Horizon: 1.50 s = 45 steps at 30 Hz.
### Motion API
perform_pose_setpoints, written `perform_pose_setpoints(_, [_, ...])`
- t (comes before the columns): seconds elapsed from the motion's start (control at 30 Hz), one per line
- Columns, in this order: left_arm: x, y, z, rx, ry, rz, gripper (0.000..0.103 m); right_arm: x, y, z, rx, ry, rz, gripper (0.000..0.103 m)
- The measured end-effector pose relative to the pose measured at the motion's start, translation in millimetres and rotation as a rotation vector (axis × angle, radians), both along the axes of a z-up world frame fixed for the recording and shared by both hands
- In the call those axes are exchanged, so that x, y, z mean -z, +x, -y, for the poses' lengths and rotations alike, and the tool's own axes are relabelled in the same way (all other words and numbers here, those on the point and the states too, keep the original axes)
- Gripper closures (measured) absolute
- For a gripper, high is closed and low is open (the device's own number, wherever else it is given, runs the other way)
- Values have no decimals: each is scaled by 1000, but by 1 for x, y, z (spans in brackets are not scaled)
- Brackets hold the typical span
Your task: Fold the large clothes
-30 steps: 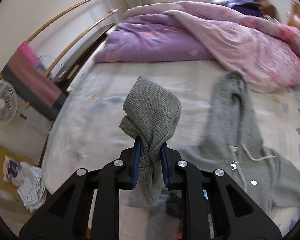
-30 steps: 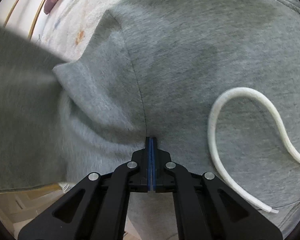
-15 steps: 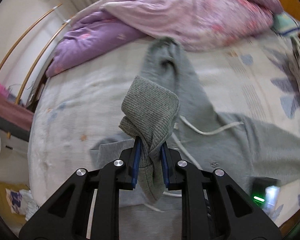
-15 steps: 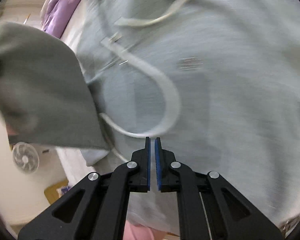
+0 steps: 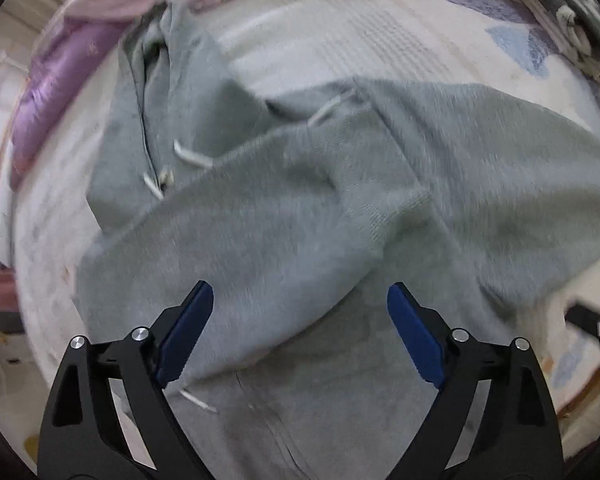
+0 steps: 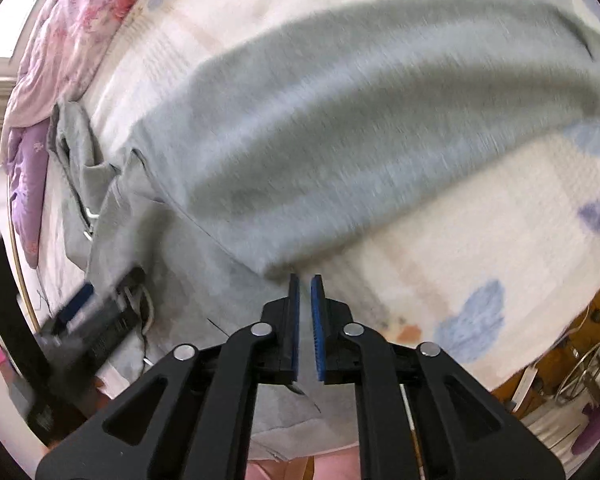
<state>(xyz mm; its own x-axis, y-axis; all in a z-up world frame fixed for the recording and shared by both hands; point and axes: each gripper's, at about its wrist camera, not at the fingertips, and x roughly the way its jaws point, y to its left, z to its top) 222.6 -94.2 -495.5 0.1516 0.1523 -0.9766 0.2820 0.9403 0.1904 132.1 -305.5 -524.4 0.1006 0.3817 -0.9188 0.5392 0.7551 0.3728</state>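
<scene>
Sleeve-folding is in hand: the left gripper (image 5: pixel 300 320) opens its jaws wide, nothing between them, over the grey fleece hoodie (image 5: pixel 284 224). The right gripper (image 6: pixel 305 300) opens its empty jaws slightly; next it should pinch the other sleeve (image 6: pixel 360 120).

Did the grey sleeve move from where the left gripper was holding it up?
Yes. The sleeve has dropped from the opening left gripper onto the hoodie body, nearer the bedsheet.

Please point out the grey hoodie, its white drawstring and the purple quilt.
grey hoodie (image 5: pixel 284 216): left wrist view, folded-over sleeve.
white drawstring (image 5: pixel 190 157): left wrist view, loose end.
purple quilt (image 5: pixel 48 96): left wrist view, upper face.
</scene>
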Motion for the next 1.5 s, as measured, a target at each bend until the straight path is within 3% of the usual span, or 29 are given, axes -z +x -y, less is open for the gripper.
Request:
perform_pose_setpoints(0.07, [-4, -4, -23, -61, -56, -38, 13, -3, 17, -13, -41, 13, 28, 81])
perform_pose_setpoints(0.17, [-6, -16, -70, -189, -113, -70, 14, -3, 46, -38, -95, 4, 62, 49])
perform_pose_setpoints(0.37, [13, -43, -195, -634, -203, -133, 14, 23, 95, -89, -206, 51, 74, 49])
perform_pose_setpoints(0.43, [21, -55, -235, -811, -142, -126, 14, 30, 101, -100, -201, 59, 47, 49])
perform_pose_setpoints(0.53, [35, -65, -280, -961, -210, -138, 14, 40, 106, -113, -161, 110, 32, 49])
perform_pose_setpoints(0.67, [53, -73, -323, -1118, -303, -109, 15, 56, 112, -127, -124, 44, -21, 52])
perform_pose_setpoints(0.7, [58, -74, -333, -1156, -333, -109, 20, 55, 113, -128, -111, 16, -33, 60])
perform_pose_setpoints(0.73, [61, -76, -342, -1188, -331, -102, 52, 54, 113, -128, -107, -5, -40, 64])
perform_pose_setpoints(0.77, [63, -77, -348, -1201, -286, -115, 81, 50, 112, -129, -107, -10, -30, 73])
perform_pose_setpoints(0.8, [65, -76, -355, -1191, -258, -135, 85, 46, 110, -130, -109, -3, -19, 85])
perform_pose_setpoints(0.83, [63, -76, -360, -1181, -279, -140, 91, 41, 106, -132, -112, -15, -31, 85])
perform_pose_setpoints(0.9, [52, -78, -370, -1164, -274, -120, 93, 30, 95, -135, -138, -34, -62, 86])
perform_pose_setpoints(1.0, [40, -80, -380, -1085, -194, -126, 92, 24, 75, -137, -181, -47, -66, 85])
perform_pose_setpoints(1.03, [41, -81, -382, -1075, -196, -132, 87, 28, 71, -137, -199, -75, -74, 85])
perform_pose_setpoints(1.07, [46, -82, -384, -1066, -189, -146, 77, 34, 67, -138, -215, -118, -89, 74])
perform_pose_setpoints(1.1, [54, -82, -384, -1034, -156, -184, 65, 42, 63, -136, -231, -177, -132, 54])
perform_pose_setpoints(1.13, [60, -80, -382, -990, -106, -228, 47, 45, 59, -134, -227, -184, -158, 48])
perform_pose_setpoints(1.2, [53, -77, -378, -878, -39, -243, 46, 33, 55, -127, -198, -163, -138, 47])
perform_pose_setpoints(1.23, [45, -76, -375, -845, -14, -223, 46, 20, 54, -125, -209, -205, -122, 47])
perform_pose_setpoints(1.27, [36, -77, -374, -816, 18, -207, 46, 11, 54, -125, -227, -256, -113, 42])
perform_pose_setpoints(1.3, [26, -76, -375, -781, 57, -194, 46, -5, 54, -126, -252, -358, -90, 29])
perform_pose_setpoints(1.33, [18, -73, -376, -756, 77, -181, 46, -17, 55, -128, -268, -429, -54, 25])
perform_pose_setpoints(1.37, [11, -68, -376, -739, 86, -164, 46, -33, 56, -132, -299, -493, 18, 24])
perform_pose_setpoints(1.43, [4, -60, -367, -705, 81, -107, 48, -50, 61, -147, -398, -509, 139, 24])
perform_pose_setpoints(1.47, [-1, -56, -367, -685, 67, -80, 52, -52, 64, -156, -448, -503, 179, 36])
perform_pose_setpoints(1.5, [0, -52, -360, -655, 48, -58, 55, -48, 71, -168, -498, -485, 197, 56])
